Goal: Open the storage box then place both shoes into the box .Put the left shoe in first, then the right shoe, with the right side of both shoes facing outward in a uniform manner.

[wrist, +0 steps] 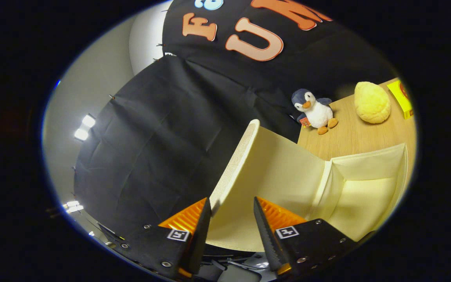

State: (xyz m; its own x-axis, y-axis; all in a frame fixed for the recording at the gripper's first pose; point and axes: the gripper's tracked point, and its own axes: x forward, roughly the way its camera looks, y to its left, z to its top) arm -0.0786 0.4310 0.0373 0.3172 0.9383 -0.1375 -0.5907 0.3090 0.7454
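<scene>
- The claw (231, 213) is spread; its two fingers stand apart with a clear gap between them.
- The raised lid (266, 172) of the cream box (366, 188) sits in that gap. The lid's edge lies close to the left finger (202, 231). Whether either finger touches the lid cannot be told; the two are not both pressing on it.
- The lid stands tilted up. Its woven-textured rim (236, 158) runs up and away from the fingers.
- The box is open. Its pale inner walls and floor show just ahead of the right finger (266, 235) and beyond it.
- The box stands on a wooden table (350, 137).
- Beyond the box, on the table, a plush penguin (313, 111) sits near the black cloth wall (163, 137).
- Beside the penguin, farther along the table, lies a yellow plush (371, 102).
- Just beyond the plush, a yellow carton (401, 98) lies at the table's far side.
- Past the cloth wall, a pale room wall (88, 78) carries bright lights (84, 127).
</scene>
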